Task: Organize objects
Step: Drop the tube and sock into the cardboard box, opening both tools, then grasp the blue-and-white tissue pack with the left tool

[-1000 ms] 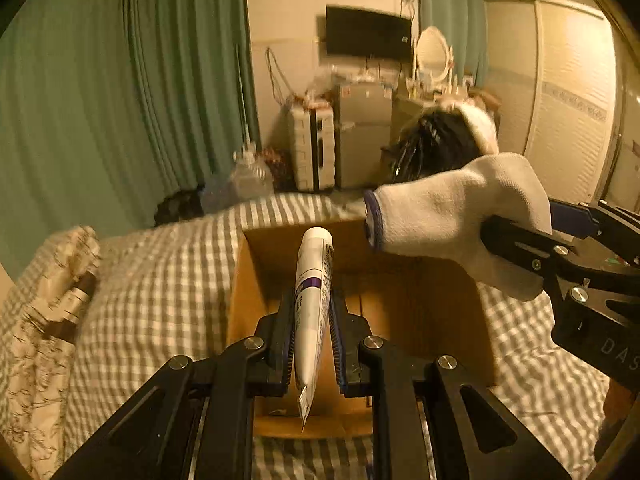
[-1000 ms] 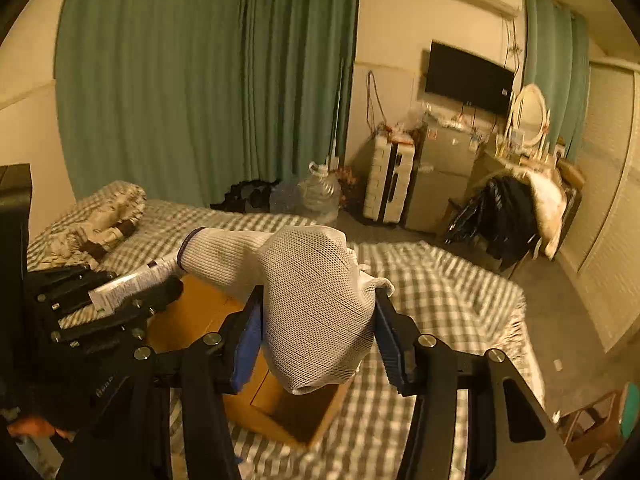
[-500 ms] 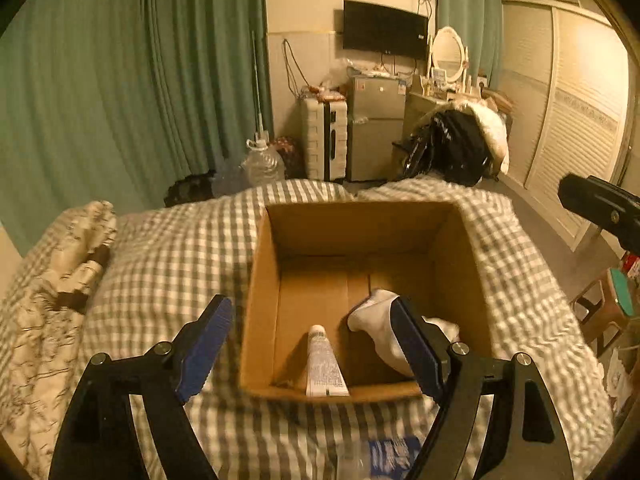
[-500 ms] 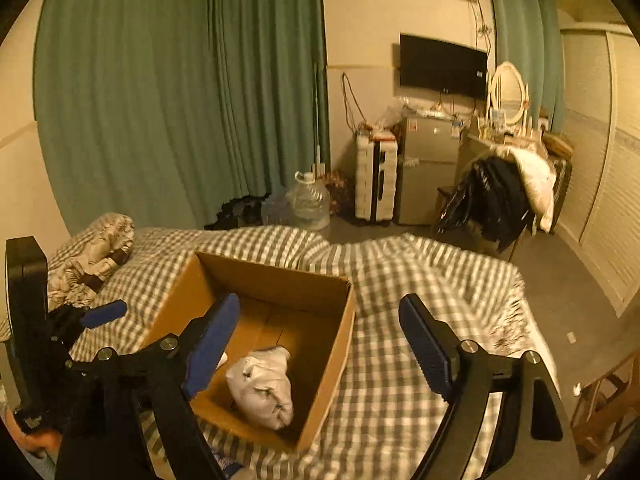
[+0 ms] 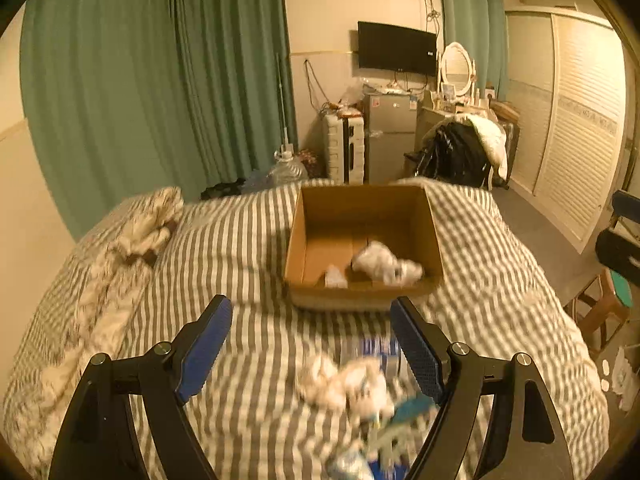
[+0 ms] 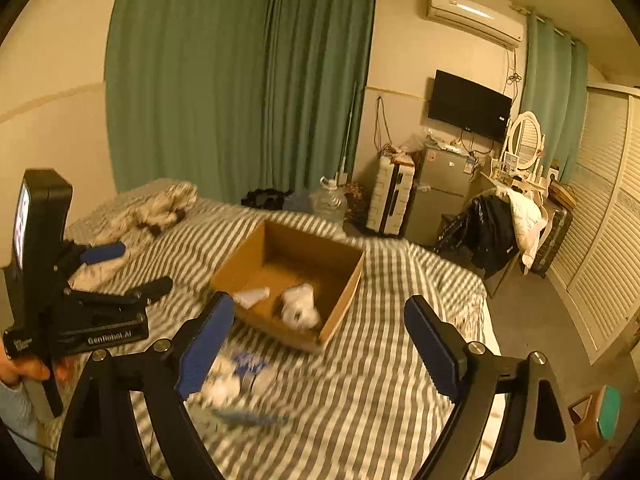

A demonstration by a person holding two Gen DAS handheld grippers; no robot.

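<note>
An open cardboard box [image 5: 434, 240] [image 6: 344, 292] sits on the checked bed. Inside it lie a white sock [image 5: 384, 266] [image 6: 300, 310] and a white tube [image 5: 335, 276] [image 6: 252, 296]. My left gripper [image 5: 312, 344] is open and empty, well back from the box. My right gripper [image 6: 320, 344] is open and empty too, back and to the right of the box. Between the grippers and the box lies a blurred heap of small objects: white cloth [image 5: 340, 380] [image 6: 224, 388], a blue and white packet [image 5: 372, 350] [image 6: 248, 362] and a teal item [image 5: 408, 410].
A pillow or rumpled cover [image 5: 140, 232] lies at the bed's left. The left gripper's body [image 6: 80, 312] shows at the left of the right wrist view. Beyond the bed stand a water jug [image 5: 286, 170], suitcase [image 5: 346, 152], fridge [image 5: 390, 136] and a chair with clothes [image 5: 460, 156].
Both grippers let go: the tube and the sock dropped into the box. Both grippers then pulled back from the box, bringing the heap of objects on the bed into view.
</note>
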